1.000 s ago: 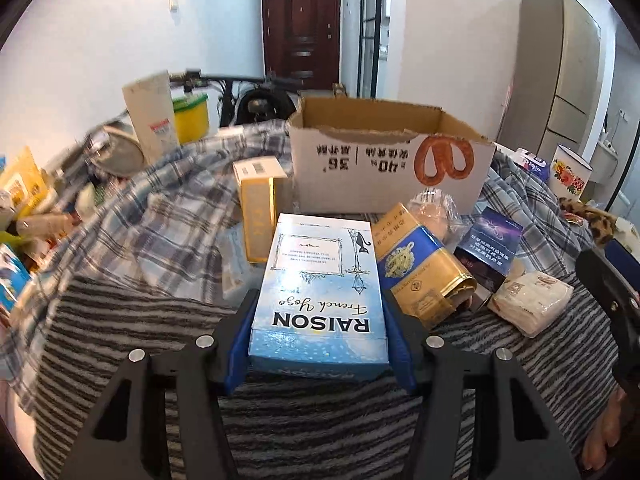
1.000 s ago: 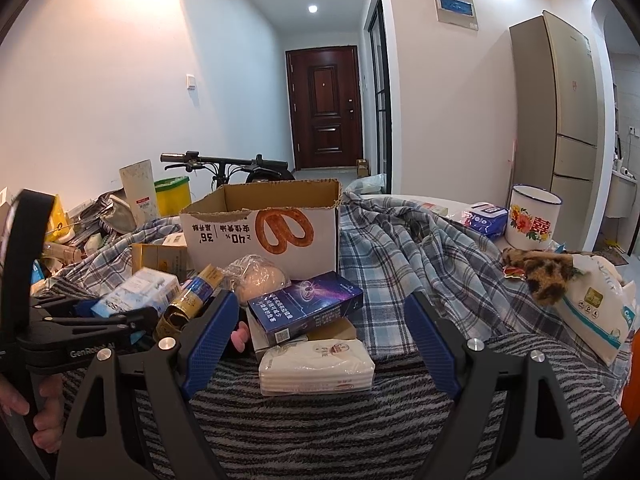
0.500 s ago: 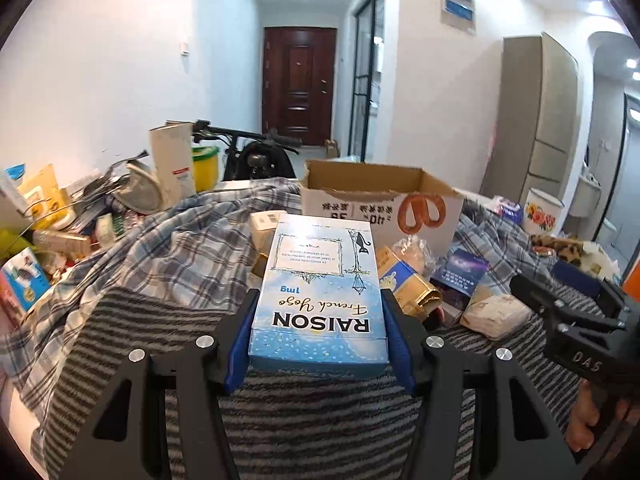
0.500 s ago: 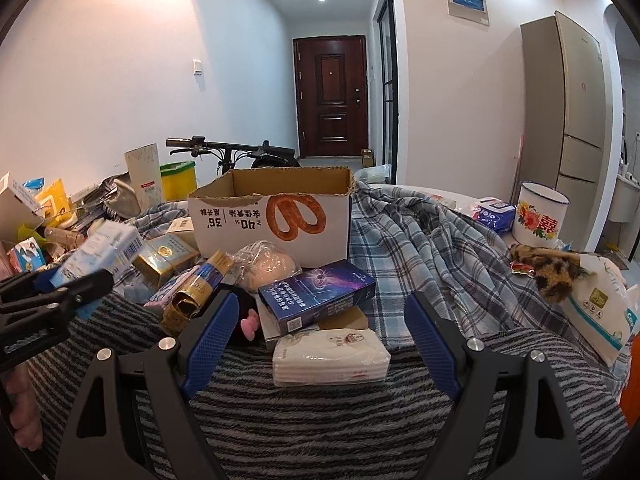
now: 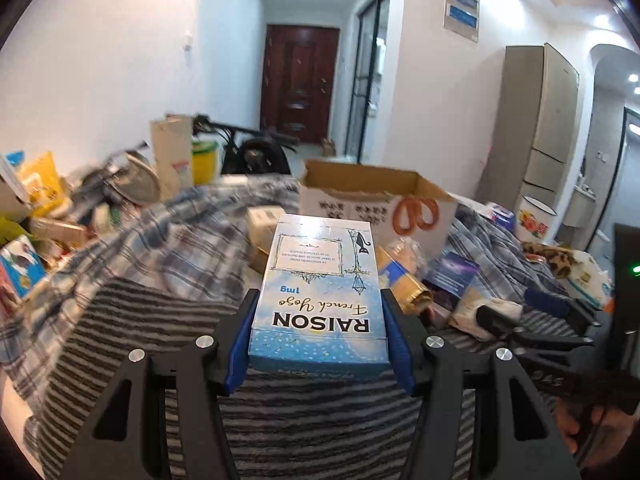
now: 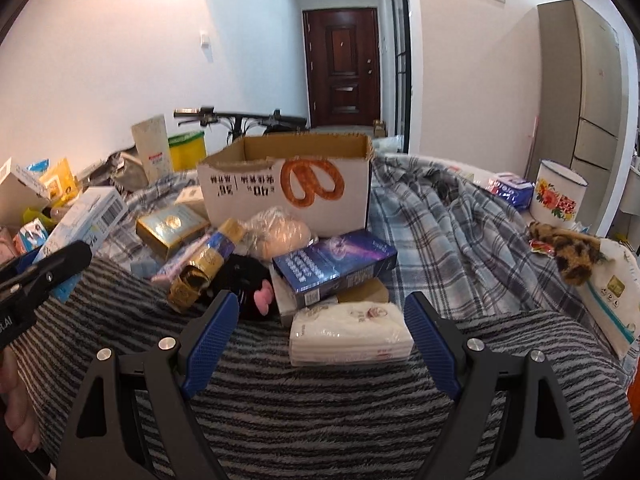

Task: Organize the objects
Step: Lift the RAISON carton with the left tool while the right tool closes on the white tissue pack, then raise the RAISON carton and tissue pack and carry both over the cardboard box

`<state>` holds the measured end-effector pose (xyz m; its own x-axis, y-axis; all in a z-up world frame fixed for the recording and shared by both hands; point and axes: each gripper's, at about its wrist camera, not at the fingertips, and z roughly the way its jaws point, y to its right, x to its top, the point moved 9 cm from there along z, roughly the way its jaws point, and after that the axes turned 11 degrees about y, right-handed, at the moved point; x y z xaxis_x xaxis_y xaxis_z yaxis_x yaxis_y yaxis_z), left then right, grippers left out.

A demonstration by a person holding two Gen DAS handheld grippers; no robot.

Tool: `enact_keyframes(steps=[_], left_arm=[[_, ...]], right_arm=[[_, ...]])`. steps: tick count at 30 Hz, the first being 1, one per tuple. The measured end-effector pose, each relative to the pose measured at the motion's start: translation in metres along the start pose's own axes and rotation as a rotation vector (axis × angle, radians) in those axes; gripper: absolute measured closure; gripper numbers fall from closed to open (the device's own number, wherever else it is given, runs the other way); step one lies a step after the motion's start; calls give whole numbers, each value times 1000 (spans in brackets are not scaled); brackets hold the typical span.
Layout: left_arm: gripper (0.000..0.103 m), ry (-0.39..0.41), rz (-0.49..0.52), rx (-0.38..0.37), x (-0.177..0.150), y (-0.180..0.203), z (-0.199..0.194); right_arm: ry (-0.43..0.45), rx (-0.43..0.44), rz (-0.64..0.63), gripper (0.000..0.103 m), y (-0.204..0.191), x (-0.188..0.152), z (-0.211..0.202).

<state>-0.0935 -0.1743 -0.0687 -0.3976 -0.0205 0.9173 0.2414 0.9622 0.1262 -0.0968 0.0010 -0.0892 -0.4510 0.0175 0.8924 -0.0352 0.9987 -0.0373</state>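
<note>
The left tool (image 5: 319, 332) pinches a blue box (image 5: 320, 292), lifted above the striped blanket (image 5: 300, 420). The right tool (image 6: 320, 340) is spread wide, a white pack (image 6: 350, 334) lying between its fingers, near the carton (image 6: 288, 188).

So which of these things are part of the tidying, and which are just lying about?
In the job: left gripper clamping the blue RAISON box; open right gripper; tissue pack; cardboard box.
Lying about: floral mug; bicycle; fridge.

Left claw (image 5: 318, 332) w/ blue box (image 5: 320, 292) lifted off striped blanket, nearer cardboard box (image 5: 376, 200).
</note>
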Motion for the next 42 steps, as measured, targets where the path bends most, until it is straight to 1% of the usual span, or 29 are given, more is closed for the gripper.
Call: enact_keyframes(steps=[3, 5, 7, 9, 11, 15, 20, 24, 27, 31, 32, 33, 34, 38, 42], left_arm=[[43, -17, -60, -21, -1, 0, 4], [43, -12, -56, -11, -1, 0, 6], [43, -17, -50, -7, -2, 2, 9], [43, -45, -62, -35, -6, 3, 13], [43, -60, -78, -41, -9, 2, 15], [43, -59, -70, -16, -11, -3, 18], [43, -70, -81, -37, -12, -1, 19], [43, -76, -75, -42, -13, 3, 20], [43, -81, -66, -34, -15, 3, 20], [43, -93, -70, -25, -18, 0, 22], [43, -96, -70, -25, -19, 0, 22], [43, -99, -69, -24, -19, 0, 22], [43, -100, -69, -24, -20, 0, 23], [43, -99, -70, -26, -21, 1, 23], [43, -90, -51, -17, -21, 1, 22]], right_arm=[[-53, -4, -7, 19, 1, -8, 7], [-70, -11, 7, 19, 5, -10, 9], [-68, -23, 24, 19, 11, -10, 9], [-74, -33, 31, 19, 16, -10, 12], [-84, -35, 21, 19, 20, -11, 14], [-89, -16, 32, 19, 23, -11, 13], [-73, -34, 19, 19, 30, -6, 9], [-120, 23, 43, 19, 27, -14, 17], [-134, 22, 28, 19, 23, -17, 20], [-152, 34, 46, 19, 20, -19, 23], [-163, 36, 45, 21, 19, -21, 24], [-171, 29, 36, 31, 19, -23, 25], [-175, 19, 29, 31, 19, -24, 26], [-152, 12, 37, 31, 21, -22, 20], [-114, 25, 66, 31, 21, -16, 12]])
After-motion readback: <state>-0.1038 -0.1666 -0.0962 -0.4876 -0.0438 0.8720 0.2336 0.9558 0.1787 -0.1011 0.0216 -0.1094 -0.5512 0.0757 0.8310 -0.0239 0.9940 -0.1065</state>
